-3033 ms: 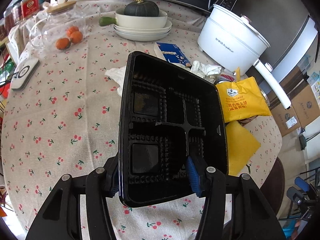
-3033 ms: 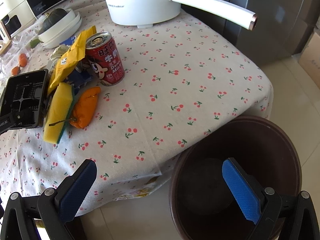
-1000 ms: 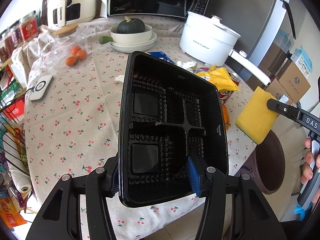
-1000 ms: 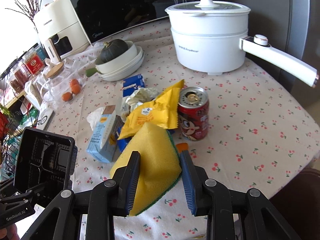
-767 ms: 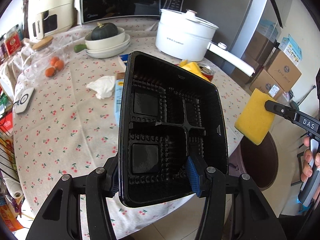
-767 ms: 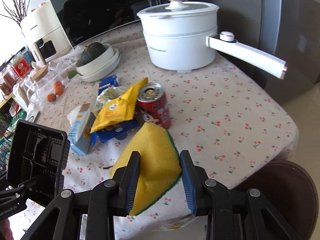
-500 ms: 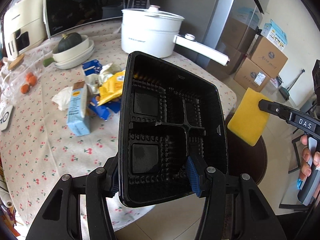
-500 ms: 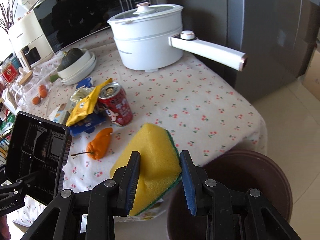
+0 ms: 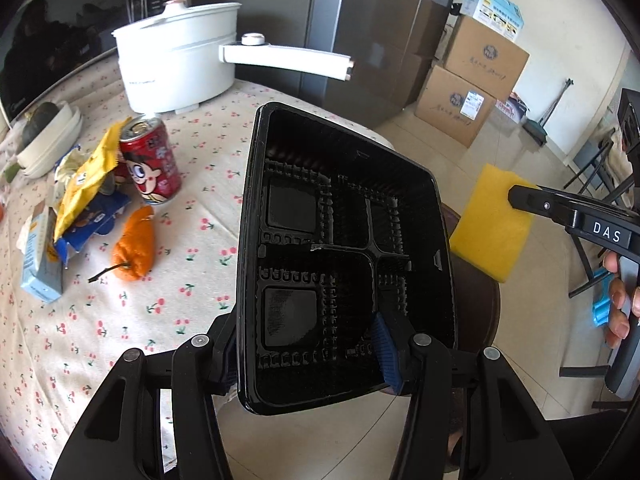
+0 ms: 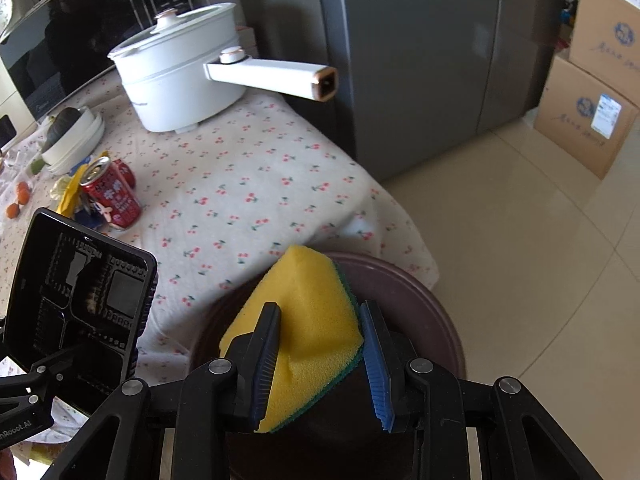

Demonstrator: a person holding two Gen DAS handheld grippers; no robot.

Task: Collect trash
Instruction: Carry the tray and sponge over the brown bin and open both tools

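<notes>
Left gripper (image 9: 308,354): clamped on black tray (image 9: 344,256), beside bin (image 10: 432,300) | Right gripper (image 10: 320,360): clenched on yellow sponge (image 10: 308,312), above bin | Red can (image 9: 150,160), orange peel (image 9: 134,248), wrappers (image 9: 86,184): on table (image 10: 256,168), beyond bin

A home kitchen: microwave (image 10: 80,36), refrigerator (image 10: 420,48), electric pot (image 10: 180,68) on cherry-print tablecloth (image 10: 260,184).
</notes>
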